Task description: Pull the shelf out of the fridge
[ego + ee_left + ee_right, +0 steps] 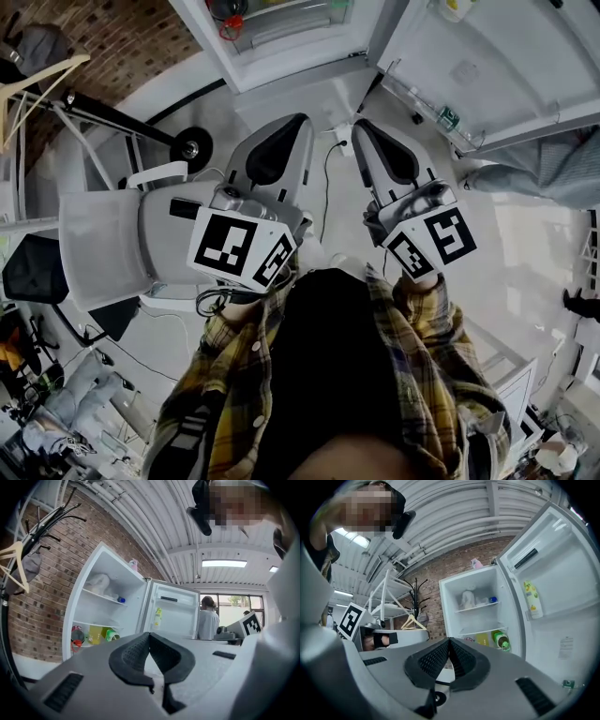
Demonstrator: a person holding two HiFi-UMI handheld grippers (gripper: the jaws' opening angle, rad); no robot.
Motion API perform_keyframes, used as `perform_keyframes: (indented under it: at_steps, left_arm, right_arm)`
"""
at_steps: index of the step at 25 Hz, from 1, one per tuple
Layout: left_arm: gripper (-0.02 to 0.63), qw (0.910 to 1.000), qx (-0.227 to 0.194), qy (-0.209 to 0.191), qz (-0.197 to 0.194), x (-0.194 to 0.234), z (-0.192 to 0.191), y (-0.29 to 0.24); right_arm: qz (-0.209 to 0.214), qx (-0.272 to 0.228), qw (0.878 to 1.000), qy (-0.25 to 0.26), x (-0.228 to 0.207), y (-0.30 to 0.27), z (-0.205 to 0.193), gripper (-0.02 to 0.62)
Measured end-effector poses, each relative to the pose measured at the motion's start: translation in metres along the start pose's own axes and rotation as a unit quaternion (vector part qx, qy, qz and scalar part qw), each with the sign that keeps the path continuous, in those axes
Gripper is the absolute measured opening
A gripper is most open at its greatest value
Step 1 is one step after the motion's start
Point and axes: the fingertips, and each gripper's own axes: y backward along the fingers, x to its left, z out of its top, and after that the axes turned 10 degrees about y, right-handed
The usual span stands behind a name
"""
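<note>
The open fridge (480, 588) stands ahead at twelve o'clock, well apart from both claws. Its upper shelf (480, 605) is probably a stiff, light, perhaps brittle plate. Its long axis runs nine to three, front edge facing out; grip that edge, minding the bag (468, 598) on it. The left claw (150, 634) and right claw (449, 641) are pressed together, empty.

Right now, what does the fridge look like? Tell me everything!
The fridge is white and stands against a brick wall, its door swung wide open. Inside are two shelves: a pale bag on the upper shelf, yellow and green bottles below the lower shelf. A yellow-labelled bottle sits in the door rack.
</note>
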Motion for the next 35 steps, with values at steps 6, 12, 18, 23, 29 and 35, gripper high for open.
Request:
perform_keyframes:
  at_steps: [6, 12, 18, 23, 29, 35]
  left_arm:
    - [0.005, 0.9998, 0.011, 0.002, -0.017, 0.032, 0.013, -0.012]
    - [0.005, 0.9996, 0.02, 0.013, -0.015, 0.051, 0.011, -0.026]
    - [0.005, 0.9998, 0.006, 0.018, 0.011, 0.06, 0.011, -0.049]
    - [0.005, 0.9992, -0.019, 0.01, 0.035, 0.055, 0.021, -0.077]
    - [0.005, 0.9967, -0.051, -0.003, 0.064, 0.039, 0.032, -0.122]
    - [0.005, 0.9907, -0.074, -0.007, 0.115, 0.038, 0.029, -0.145]
  right_arm:
    - [-0.02, 0.002, 1.0, -0.001, -0.005, -0.037, 0.003, 0.018]
    - [-0.018, 0.015, 1.0, -0.017, -0.016, -0.056, -0.007, 0.018]
    - [0.005, 0.007, 0.999, -0.032, -0.043, -0.068, -0.009, 0.018]
    - [0.036, -0.006, 0.999, -0.028, -0.072, -0.074, 0.001, 0.018]
    - [0.073, -0.023, 0.997, -0.018, -0.124, -0.078, 0.016, 0.018]
    - [0.124, -0.025, 0.991, -0.034, -0.157, -0.086, 0.008, 0.018]
